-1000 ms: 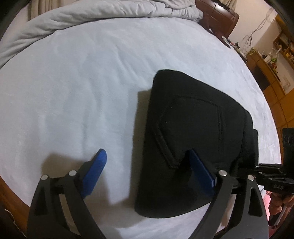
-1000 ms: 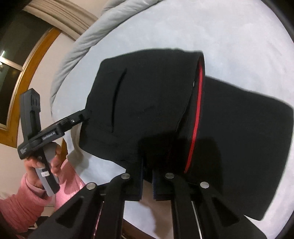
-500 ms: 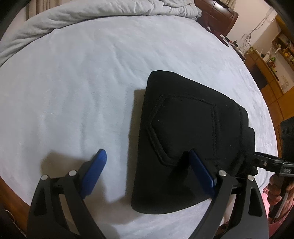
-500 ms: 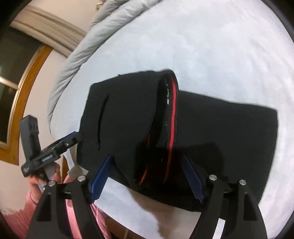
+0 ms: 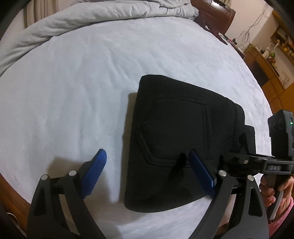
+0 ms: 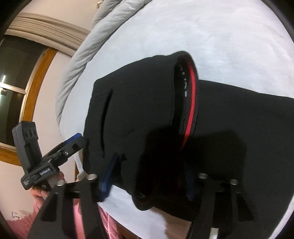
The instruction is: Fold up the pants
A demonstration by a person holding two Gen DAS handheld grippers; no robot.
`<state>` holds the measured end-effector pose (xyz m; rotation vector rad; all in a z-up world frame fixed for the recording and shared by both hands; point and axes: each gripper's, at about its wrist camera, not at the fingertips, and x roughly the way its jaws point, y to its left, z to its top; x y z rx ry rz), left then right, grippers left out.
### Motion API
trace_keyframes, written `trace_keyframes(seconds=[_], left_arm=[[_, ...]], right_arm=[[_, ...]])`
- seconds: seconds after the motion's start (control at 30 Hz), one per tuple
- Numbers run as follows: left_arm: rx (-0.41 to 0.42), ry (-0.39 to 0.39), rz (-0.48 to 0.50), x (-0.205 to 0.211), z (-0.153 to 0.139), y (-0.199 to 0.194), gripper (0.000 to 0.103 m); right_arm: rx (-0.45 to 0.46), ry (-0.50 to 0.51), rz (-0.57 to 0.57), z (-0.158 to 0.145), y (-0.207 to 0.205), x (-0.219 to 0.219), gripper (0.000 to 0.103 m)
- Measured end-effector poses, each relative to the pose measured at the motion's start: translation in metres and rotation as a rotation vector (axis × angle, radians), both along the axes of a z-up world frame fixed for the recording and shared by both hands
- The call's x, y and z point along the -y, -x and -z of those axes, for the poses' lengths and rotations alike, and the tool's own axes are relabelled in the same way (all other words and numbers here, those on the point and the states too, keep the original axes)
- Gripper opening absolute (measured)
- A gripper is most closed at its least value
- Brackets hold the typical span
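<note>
Setting: a bed with a pale blue-white fitted sheet (image 5: 77, 88), seen from two wrist cameras.
Pants: black fabric pants, folded into a thick, compact bundle (image 5: 183, 132), lie flat on the bed near its front edge. A stitched back pocket faces up in the left view. In the right view the pants (image 6: 139, 114) show a slit pocket and a waistband with a red inner lining (image 6: 191, 103), curled open on top of the bundle.
Left tongs: the left tongs (image 5: 147, 169), black arms with blue pads, stand wide open and hold nothing. One pad is over bare sheet just beside the pants; the other is over the bundle's near part.
Right tongs: the right tongs (image 6: 148, 176) are spread apart as well, with the front edge of the pants lying between the two blue pads; whether either pad touches the cloth cannot be told.
Beyond the pants: a rumpled grey duvet (image 5: 102, 16) is heaped along the far side of the bed.
</note>
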<state>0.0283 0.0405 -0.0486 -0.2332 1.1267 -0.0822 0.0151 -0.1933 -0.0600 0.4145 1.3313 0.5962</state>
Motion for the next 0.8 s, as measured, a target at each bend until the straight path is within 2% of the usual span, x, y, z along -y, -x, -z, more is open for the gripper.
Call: trace_keyframes(seconds=[0.07,0.23,0.43,0.8], left_arm=[[0.009,0.003,0.002,0.001,-0.003,0.0,0.09],[0.03,-0.003,0.005,0.0,-0.009,0.001,0.09],[0.053,-0.003,0.007,0.003,-0.019,0.004,0.09],[0.093,-0.014,0.043,0.015,-0.037,0.005,0.091]], right_arm=[[0.001,-0.031,-0.001,0.001,0.0,0.001,0.035],[0.02,-0.079,0.007,-0.008,0.004,0.008,0.024],[0.067,-0.086,-0.009,-0.034,0.012,0.01,0.022],[0.152,-0.073,-0.017,-0.079,0.028,0.039,0.021]])
